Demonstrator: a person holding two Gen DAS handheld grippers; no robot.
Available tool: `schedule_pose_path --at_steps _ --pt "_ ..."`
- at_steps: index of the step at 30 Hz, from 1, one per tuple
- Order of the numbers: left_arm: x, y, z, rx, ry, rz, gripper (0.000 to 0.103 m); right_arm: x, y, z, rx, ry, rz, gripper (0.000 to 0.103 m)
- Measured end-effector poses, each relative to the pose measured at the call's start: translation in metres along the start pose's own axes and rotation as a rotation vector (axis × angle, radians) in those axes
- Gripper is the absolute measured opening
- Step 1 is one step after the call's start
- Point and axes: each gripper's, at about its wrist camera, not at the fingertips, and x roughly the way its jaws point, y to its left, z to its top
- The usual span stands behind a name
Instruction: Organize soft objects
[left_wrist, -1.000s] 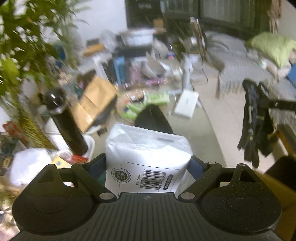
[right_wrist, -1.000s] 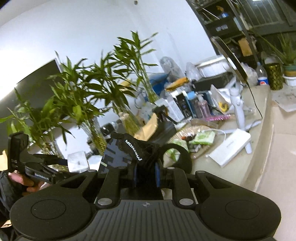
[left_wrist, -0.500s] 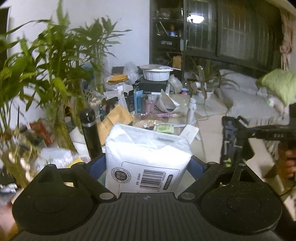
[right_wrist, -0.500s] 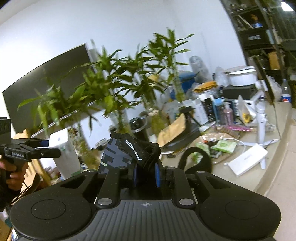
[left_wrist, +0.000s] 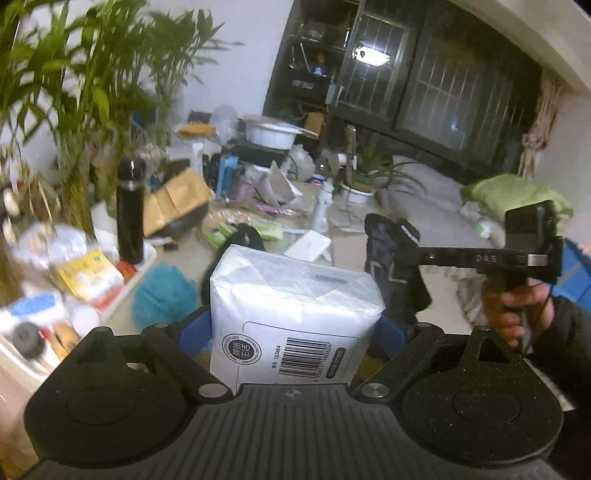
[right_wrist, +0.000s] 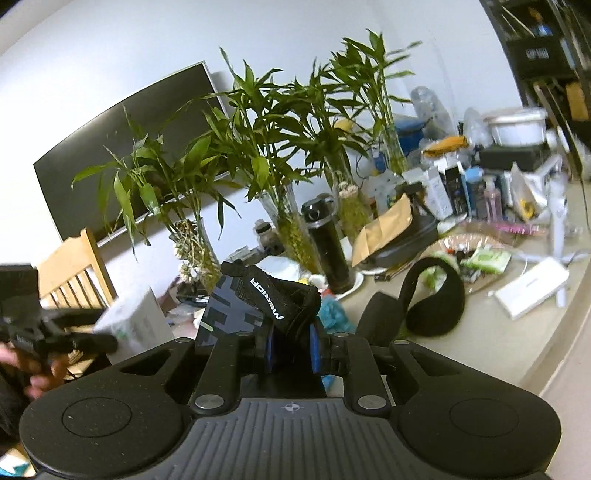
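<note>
My left gripper (left_wrist: 295, 325) is shut on a white soft tissue pack (left_wrist: 295, 306) with a barcode, held above the table. The pack and left gripper also show in the right wrist view (right_wrist: 133, 325) at the left. My right gripper (right_wrist: 291, 343) is shut on a black glove (right_wrist: 258, 299) with white lettering. The glove also shows hanging from the right gripper in the left wrist view (left_wrist: 391, 258). A teal soft ball (left_wrist: 162, 295) lies on the table left of the pack. Black earmuffs (right_wrist: 432, 295) lie on the table right of the glove.
The beige table (right_wrist: 480, 339) is cluttered: a black flask (left_wrist: 129, 210), a brown envelope (left_wrist: 173, 199), green packets (right_wrist: 487, 258), a white flat box (right_wrist: 532, 288), boxes and bottles. Bamboo plants in vases (right_wrist: 288, 184) line the back. A wooden chair (right_wrist: 70, 273) stands at left.
Both grippers have risen and turned with their loads. The left view has swung so the right gripper and its glove are now closer; the teal ball has come into view.
</note>
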Motion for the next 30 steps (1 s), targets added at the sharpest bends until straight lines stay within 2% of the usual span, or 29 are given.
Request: schedule_pose_path --at_steps 6,9,12,14,17,23,30 --pt "0.009 0.007 -0.029 -0.03 0.01 -0.019 0.091 0.0 0.001 -0.018 0.032 0.023 0.014 0.021" --pt "0.009 0.006 -0.046 0.007 -0.044 -0.019 0.093 -0.001 0.002 -0.023 0.033 0.033 0.015 0.021" --pt "0.009 0.001 -0.058 0.051 -0.098 0.049 0.093 -0.001 0.003 -0.027 0.039 0.037 0.008 0.022" --pt "0.012 0.001 -0.059 0.028 -0.073 0.09 0.093 -0.002 0.003 -0.03 0.047 0.038 0.003 0.022" --pt "0.004 0.005 -0.059 -0.014 -0.086 0.079 0.093 -0.003 0.005 -0.033 0.044 0.045 0.001 0.022" --pt "-0.009 0.005 -0.059 -0.058 -0.027 0.194 0.093 -0.002 0.012 -0.04 0.002 0.077 -0.018 0.022" --pt "-0.025 0.01 -0.076 -0.111 0.017 0.271 0.093 -0.002 0.017 -0.04 -0.01 0.078 -0.02 0.022"
